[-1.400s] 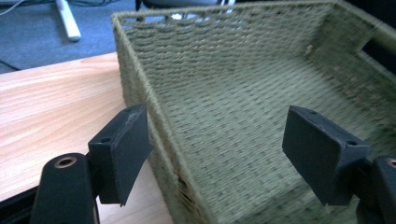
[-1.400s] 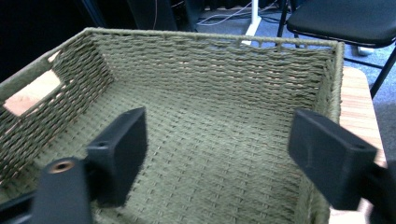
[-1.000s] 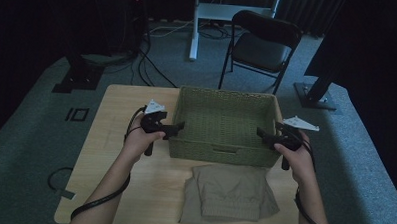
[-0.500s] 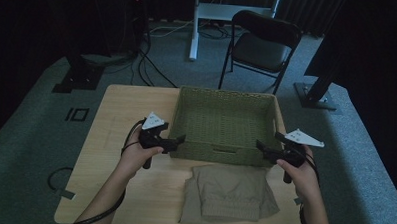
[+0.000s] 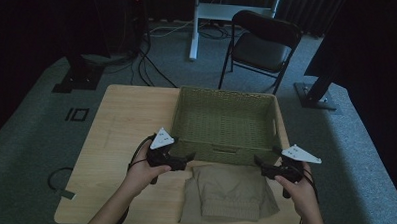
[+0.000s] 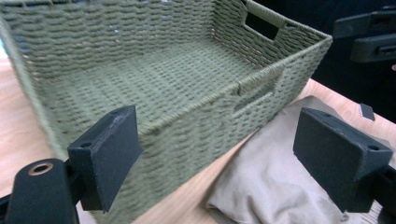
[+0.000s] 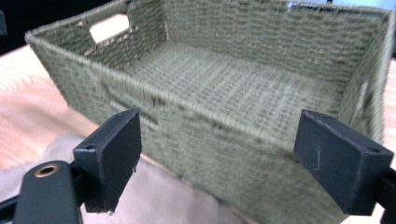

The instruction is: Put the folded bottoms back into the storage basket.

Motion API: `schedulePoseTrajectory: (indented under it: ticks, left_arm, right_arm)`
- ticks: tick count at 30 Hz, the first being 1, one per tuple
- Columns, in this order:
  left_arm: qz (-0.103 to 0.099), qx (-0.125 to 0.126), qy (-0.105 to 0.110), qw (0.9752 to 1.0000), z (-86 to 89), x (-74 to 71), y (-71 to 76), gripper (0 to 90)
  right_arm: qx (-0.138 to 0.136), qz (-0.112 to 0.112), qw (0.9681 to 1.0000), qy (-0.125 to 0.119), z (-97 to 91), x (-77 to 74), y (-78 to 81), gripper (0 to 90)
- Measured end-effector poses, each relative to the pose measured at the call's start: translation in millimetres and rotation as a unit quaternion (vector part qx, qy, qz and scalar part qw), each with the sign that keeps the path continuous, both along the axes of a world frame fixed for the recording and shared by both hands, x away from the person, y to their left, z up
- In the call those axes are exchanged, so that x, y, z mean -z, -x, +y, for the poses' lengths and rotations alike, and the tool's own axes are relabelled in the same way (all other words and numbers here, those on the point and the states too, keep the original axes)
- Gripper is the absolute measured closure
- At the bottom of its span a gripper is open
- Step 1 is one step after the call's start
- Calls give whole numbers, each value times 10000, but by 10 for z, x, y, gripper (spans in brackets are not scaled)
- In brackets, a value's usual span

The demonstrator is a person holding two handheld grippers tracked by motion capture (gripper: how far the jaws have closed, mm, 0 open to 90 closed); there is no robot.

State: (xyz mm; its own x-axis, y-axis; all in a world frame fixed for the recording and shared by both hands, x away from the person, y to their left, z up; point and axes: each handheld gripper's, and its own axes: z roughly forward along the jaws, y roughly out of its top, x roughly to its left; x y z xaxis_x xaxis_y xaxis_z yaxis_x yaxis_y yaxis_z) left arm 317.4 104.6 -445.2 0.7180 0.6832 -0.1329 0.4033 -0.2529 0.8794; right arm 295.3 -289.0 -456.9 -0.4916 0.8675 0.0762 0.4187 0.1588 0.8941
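Observation:
An empty green woven basket (image 5: 227,93) stands on the wooden table (image 5: 121,119), with cut-out handles in its walls. A folded beige cloth (image 5: 228,193) lies flat in front of the basket, near the table's front edge. My left gripper (image 5: 189,157) hovers open at the basket's near left corner, just left of the cloth. My right gripper (image 5: 257,159) hovers open at the near right corner, above the cloth's right side. In the left gripper view the basket (image 6: 177,84) and cloth (image 6: 275,186) lie beyond the jaws; the right gripper view shows the basket (image 7: 243,74) blurred.
A black folding chair (image 5: 261,44) and a white desk leg (image 5: 194,27) stand on the grey carpet behind the table. Cables (image 5: 148,65) run across the floor at the back left. Bare tabletop lies left of the basket.
Both grippers have drawn back from the basket's side walls toward the front edge, ending at its near corners beside the cloth. The basket and cloth have stayed put.

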Motion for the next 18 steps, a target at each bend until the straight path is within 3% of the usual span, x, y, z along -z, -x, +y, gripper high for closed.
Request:
schedulePoseTrajectory:
  ticks: [4,10,15,16,18]
  left_arm:
    - [88,-6,16,10000,-48,120,40,155]
    - [372,43,26,9993,-103,318,101,153]
    - [484,88,-109,9987,-178,457,164,154]
    - [558,114,-250,9981,-215,535,191,153]
    - [661,145,-279,9973,-249,613,207,153]
  right_arm:
    - [-59,132,9999,44,22,168,38,147]
    - [-48,355,9993,104,36,389,89,147]
    - [8,521,9984,220,38,534,116,147]
    - [14,548,9982,253,35,561,118,146]
    - [35,613,9977,291,29,615,124,146]
